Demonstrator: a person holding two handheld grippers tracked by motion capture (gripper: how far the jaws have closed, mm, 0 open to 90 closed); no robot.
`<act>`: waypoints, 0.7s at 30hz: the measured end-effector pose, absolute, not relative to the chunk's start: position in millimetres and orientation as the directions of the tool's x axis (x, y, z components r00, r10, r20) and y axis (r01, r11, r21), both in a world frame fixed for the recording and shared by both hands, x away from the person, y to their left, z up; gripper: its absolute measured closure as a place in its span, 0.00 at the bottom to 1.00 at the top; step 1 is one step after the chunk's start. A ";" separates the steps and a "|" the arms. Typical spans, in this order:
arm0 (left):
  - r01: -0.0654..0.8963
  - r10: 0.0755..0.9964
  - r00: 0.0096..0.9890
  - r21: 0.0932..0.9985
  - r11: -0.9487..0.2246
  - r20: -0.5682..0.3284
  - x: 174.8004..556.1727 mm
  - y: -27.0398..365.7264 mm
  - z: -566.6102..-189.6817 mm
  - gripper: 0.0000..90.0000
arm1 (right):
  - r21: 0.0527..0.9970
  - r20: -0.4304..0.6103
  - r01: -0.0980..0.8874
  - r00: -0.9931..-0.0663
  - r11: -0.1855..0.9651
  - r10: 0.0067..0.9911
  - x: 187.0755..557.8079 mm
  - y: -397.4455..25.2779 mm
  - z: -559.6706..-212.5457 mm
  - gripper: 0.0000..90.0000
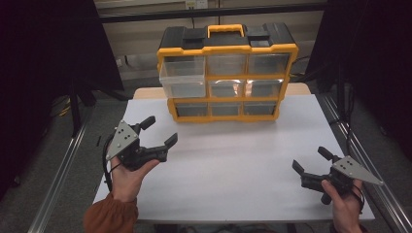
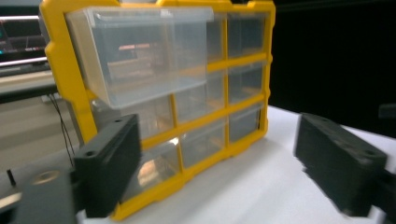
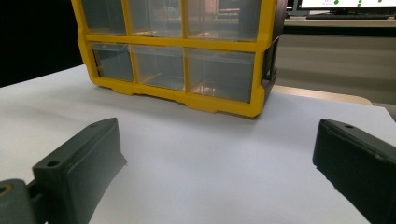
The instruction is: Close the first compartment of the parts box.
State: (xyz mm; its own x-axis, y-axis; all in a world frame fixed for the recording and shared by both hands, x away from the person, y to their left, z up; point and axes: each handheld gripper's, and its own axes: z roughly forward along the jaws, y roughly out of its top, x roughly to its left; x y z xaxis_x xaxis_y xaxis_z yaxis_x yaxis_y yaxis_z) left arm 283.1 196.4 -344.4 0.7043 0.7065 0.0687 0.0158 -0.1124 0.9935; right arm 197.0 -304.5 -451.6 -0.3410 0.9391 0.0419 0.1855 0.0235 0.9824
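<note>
High view: yellow-and-black organiser [image 1: 227, 73] stands upright at the upper centre of the frame, on the far edge of the white table [image 1: 233, 170]; three rows of three clear drawers behind a yellow frame; yellow carry handle [image 1: 226, 29] on the black top. Top-left drawer [image 1: 183, 77] is pulled partway out toward the camera, projecting past the frame; the other eight sit flush.

Left gripper [image 1: 162, 130] at the lower left of the frame, held in the person's left hand [image 1: 127, 177], rust-coloured sleeve [image 1: 111, 217] at the wrist; jaws spread wide with nothing between them; grey three-cornered plate on top; it sits above the left part of the table, near the organiser's lower left corner but apart from it.

Right gripper [image 1: 311, 160] at the lower right of the frame, held in the right hand [image 1: 346, 206]; jaws likewise wide apart and empty; well apart from the organiser.

Left gripper view: the pulled-out drawer [image 2: 140, 51] fills the upper left, clear and empty as far as can be seen; the two black jaws stand at the lower left and lower right with bare table between.

Right gripper view: the organiser's [image 3: 182, 51] lower two rows occupy the upper centre; both jaws at the lower corners, white table [image 3: 210, 158] between them.
</note>
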 end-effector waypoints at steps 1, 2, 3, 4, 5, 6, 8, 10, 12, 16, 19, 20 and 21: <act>0.001 0.712 0.697 0.993 -0.121 0.086 283.7 195.1 -343.3 0.18 | 0.982 0.040 0.185 -0.343 0.025 0.938 196.8 -304.5 -451.5 0.02; -0.004 0.707 0.702 0.993 -0.121 0.089 284.5 194.0 -342.1 0.20 | 0.983 0.042 0.183 -0.344 0.024 0.938 196.8 -303.9 -451.6 0.02; -0.005 0.707 0.702 0.993 -0.119 0.088 285.1 193.5 -341.0 0.23 | 0.983 0.038 0.182 -0.339 0.026 0.940 196.8 -303.9 -451.5 0.02; -0.008 0.703 0.707 0.995 -0.100 0.076 286.3 192.2 -340.3 0.25 | 0.983 0.039 0.182 -0.340 0.026 0.940 196.8 -303.9 -451.5 0.02; -0.011 0.702 0.708 0.995 -0.102 0.080 287.8 191.9 -339.3 0.28 | 0.983 0.039 0.181 -0.340 0.025 0.940 197.0 -303.9 -451.5 0.02; -0.012 0.701 0.708 0.995 -0.101 0.079 289.1 190.9 -338.4 0.29 | 0.983 0.041 0.182 -0.340 0.023 0.939 197.0 -304.1 -451.6 0.02; -0.008 0.689 0.722 0.996 -0.094 0.070 293.4 188.6 -336.9 0.31 | 0.982 0.045 0.186 -0.340 0.021 0.939 197.2 -304.4 -451.9 0.02; 0.008 0.686 0.726 0.997 -0.080 0.049 298.1 187.7 -336.1 0.38 | 0.983 0.045 0.184 -0.339 0.020 0.940 197.3 -304.6 -451.9 0.02; 0.023 0.676 0.736 0.998 -0.061 0.025 302.2 186.4 -335.9 0.45 | 0.982 0.044 0.185 -0.343 0.021 0.938 196.9 -304.7 -451.7 0.02; 0.023 0.664 0.747 0.997 -0.075 0.033 303.6 184.8 -337.6 0.56 | 0.982 0.044 0.186 -0.344 0.022 0.938 196.6 -304.8 -451.9 0.02; 0.026 0.661 0.750 0.997 -0.075 0.030 303.6 186.8 -339.2 0.64 | 0.983 0.044 0.182 -0.340 0.020 0.939 194.8 -304.4 -451.3 0.02; 0.026 0.661 0.750 0.997 -0.075 0.030 303.6 186.8 -339.2 0.69 | 0.983 0.043 0.180 -0.344 0.021 0.938 194.2 -304.6 -451.0 0.02; 0.024 0.656 0.754 0.997 -0.076 0.032 303.1 187.6 -340.0 0.71 | 0.984 0.041 0.179 -0.344 0.022 0.938 193.8 -304.2 -451.0 0.02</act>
